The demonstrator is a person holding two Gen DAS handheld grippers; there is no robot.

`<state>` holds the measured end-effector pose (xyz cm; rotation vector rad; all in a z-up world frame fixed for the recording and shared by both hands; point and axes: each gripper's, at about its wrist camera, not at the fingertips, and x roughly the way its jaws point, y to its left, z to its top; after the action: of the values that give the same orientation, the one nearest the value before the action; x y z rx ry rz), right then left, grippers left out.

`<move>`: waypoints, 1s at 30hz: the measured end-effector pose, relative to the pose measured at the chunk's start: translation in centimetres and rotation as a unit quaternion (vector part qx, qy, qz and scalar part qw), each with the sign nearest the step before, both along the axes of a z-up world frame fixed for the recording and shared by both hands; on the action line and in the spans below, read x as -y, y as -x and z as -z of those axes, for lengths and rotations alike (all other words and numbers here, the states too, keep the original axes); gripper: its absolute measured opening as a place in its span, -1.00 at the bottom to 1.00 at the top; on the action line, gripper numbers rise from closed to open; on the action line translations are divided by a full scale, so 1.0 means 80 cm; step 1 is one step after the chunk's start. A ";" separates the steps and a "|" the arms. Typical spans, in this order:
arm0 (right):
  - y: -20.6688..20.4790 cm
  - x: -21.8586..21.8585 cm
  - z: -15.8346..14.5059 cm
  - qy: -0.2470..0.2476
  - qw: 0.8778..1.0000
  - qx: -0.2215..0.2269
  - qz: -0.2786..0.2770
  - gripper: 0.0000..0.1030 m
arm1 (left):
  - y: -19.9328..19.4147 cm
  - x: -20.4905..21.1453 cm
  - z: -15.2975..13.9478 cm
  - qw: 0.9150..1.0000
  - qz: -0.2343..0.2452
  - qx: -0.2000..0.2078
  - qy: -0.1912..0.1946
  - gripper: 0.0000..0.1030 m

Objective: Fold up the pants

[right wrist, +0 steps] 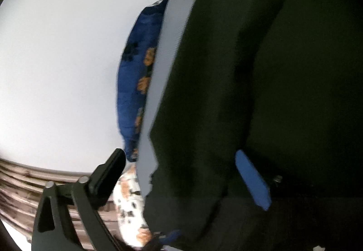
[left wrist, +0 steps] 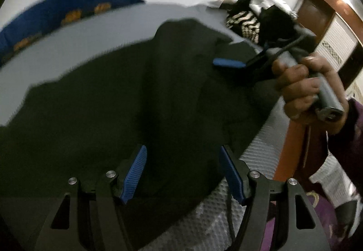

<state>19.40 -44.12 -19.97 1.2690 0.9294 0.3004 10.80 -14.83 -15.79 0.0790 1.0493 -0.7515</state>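
Observation:
Dark pants (left wrist: 136,101) lie spread over a pale grey sheet (left wrist: 90,33) on a bed. Low over their near part, my left gripper (left wrist: 183,174) stands open, blue pads apart, with the cloth lying flat beneath and not pinched. A hand (left wrist: 301,87) holds the right gripper at the pants' far right corner, where one blue pad (left wrist: 229,62) shows above the cloth. In the right wrist view the pants (right wrist: 226,92) fill the right half. The right gripper (right wrist: 181,178) is wide open, one finger over the sheet's edge and the other over the dark cloth.
A blue cushion with orange prints (left wrist: 56,15) (right wrist: 138,74) lies along the far side against a white wall. A heap of black and white clothes (left wrist: 245,22) sits beyond the pants. The quilted mattress edge (left wrist: 226,217) and a purple sleeve (left wrist: 344,142) are near me.

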 end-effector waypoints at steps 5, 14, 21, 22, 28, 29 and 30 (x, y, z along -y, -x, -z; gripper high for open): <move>0.014 0.011 -0.005 -0.156 0.980 0.107 0.064 0.94 | -0.012 -0.006 0.005 1.000 -0.014 -0.009 0.017 0.30; 0.011 0.018 -0.035 -0.032 0.996 0.077 0.017 0.94 | 0.006 0.000 0.009 1.000 -0.002 0.027 -0.011 0.36; 0.034 0.007 0.003 0.058 0.998 0.006 -0.028 0.92 | 0.001 -0.007 0.009 0.999 -0.021 0.014 0.020 0.35; 0.027 -0.001 0.000 0.075 0.997 0.004 -0.032 0.92 | 0.000 -0.007 0.009 1.000 -0.020 0.013 0.020 0.35; 0.018 -0.005 -0.001 0.051 0.998 0.033 -0.004 0.95 | -0.003 -0.009 0.009 0.999 -0.025 0.006 0.031 0.35; 0.023 0.002 -0.003 0.024 0.998 0.056 0.015 0.95 | -0.002 -0.009 0.009 0.999 -0.025 0.007 0.031 0.35; 0.023 0.002 -0.007 0.009 0.997 0.075 0.033 0.96 | -0.001 -0.009 0.009 0.999 -0.024 0.008 0.030 0.35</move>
<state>17.54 -44.32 -19.44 1.2415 0.7584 0.3298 10.91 -14.15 -16.49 0.0073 1.0099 -0.7375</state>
